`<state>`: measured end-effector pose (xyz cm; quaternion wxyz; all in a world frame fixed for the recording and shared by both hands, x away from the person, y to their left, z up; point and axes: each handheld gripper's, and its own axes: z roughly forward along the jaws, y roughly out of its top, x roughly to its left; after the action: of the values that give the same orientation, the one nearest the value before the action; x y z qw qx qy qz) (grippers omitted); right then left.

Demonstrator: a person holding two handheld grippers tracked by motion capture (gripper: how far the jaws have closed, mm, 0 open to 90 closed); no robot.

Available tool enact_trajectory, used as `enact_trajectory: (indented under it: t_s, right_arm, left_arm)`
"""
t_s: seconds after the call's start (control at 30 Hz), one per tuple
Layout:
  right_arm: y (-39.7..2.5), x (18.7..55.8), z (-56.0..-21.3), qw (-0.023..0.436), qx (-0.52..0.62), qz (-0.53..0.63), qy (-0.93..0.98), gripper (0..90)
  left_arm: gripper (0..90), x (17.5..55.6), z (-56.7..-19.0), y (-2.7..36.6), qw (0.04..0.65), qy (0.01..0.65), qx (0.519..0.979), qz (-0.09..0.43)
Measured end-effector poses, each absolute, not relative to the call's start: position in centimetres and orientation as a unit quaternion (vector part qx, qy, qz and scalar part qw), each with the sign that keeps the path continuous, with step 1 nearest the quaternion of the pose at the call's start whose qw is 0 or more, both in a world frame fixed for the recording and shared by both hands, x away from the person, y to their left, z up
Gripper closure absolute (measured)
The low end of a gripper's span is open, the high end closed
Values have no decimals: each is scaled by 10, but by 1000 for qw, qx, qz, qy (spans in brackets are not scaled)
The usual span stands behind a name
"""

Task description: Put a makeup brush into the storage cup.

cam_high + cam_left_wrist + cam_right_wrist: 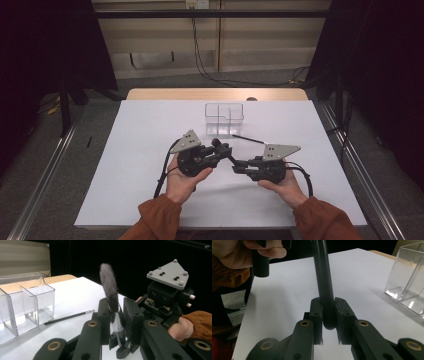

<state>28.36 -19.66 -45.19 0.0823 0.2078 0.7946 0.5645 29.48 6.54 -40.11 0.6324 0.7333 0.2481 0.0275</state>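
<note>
A makeup brush (231,158) with a black handle, silver collar and grey bristles spans the gap between my two grippers above the white table. My left gripper (223,147) is shut on the brush's silver collar (116,326), and the bristles (109,280) stand up beyond its jaws. My right gripper (238,168) is shut on the rounded end of the black handle (325,280), which rises out of its jaws. In their own views the left gripper (115,305) and right gripper (328,310) each clamp the brush from both sides.
A clear plastic organiser (224,119) with several compartments stands just beyond the grippers, also seen as the organiser (27,307) and the organiser (409,282). A thin black pencil (247,138) lies on the white sheet (150,130) between the organiser and the right gripper.
</note>
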Motion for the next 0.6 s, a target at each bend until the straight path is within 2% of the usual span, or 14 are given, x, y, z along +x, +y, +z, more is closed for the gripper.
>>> enact_trajectory:
  t_s: [0.4, 0.6]
  right_arm:
    - [-202, 284, -446, 82, 210, 572, 789, 705]
    - [-202, 283, -446, 75, 212, 574, 788, 591]
  left_arm:
    - [798, 293, -395, 67, 627, 237, 741, 25]
    - [798, 295, -393, 70, 628, 240, 740, 27]
